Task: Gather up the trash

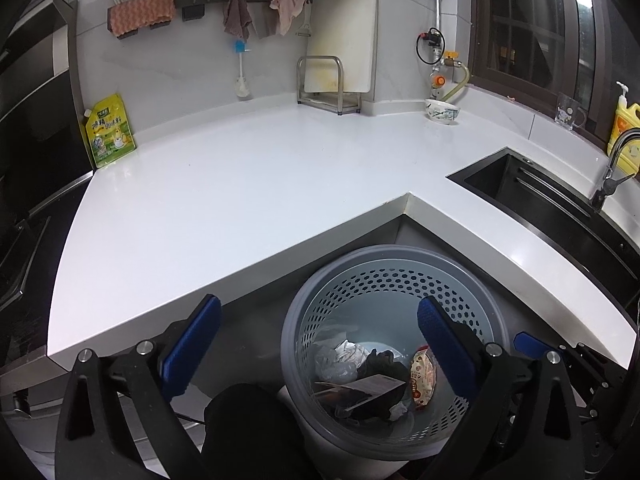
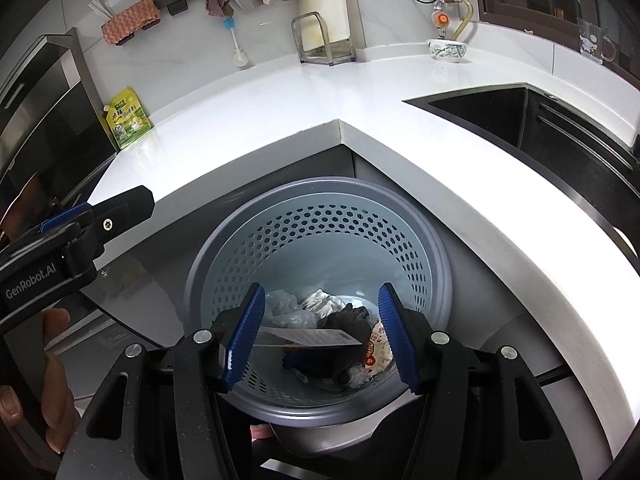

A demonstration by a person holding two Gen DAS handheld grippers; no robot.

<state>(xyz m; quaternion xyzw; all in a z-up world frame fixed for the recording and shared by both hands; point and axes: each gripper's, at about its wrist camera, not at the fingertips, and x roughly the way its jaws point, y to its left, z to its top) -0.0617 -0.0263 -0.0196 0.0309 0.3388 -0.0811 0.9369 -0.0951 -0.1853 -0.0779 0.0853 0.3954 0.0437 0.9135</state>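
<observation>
While both tools hang over the bin (image 2: 320, 240) tucked under the inner corner of the worktop (image 1: 240, 184), nothing sits between either pair of pads: left tool (image 1: 320, 344) spread as wide as it goes, right tool (image 2: 322, 334) held partly apart, both empty

Trash lies at the bottom of the bin, not on the worktop:
- flat card (image 2: 312, 338) with print on it, pale, lying tilted across the heap, one corner up
- snack wrapper (image 2: 378, 350), cream with red print, leaning against the bin wall on the right
- crumpled white paper (image 2: 324, 302) and a clear plastic bag (image 2: 286, 308) toward the back
- something dark and soft (image 2: 348, 320) in the middle, cloth or film, cannot tell which

Handling, as judged from the look of it: all light. Card stiff enough to take by its raised edge. Wrapper and bag slick and limp, likely to slide out of a shallow pinch, better taken on a bunched fold. Paper soft, crushes readily, any lump will do. Nothing looks fragile

Bin itself: round, grey-blue, wall perforated with rows of holes, broad smooth rim. Probably light plastic, so it could tip if knocked on the rim

Worktop shows no loose litter that I can make out
</observation>
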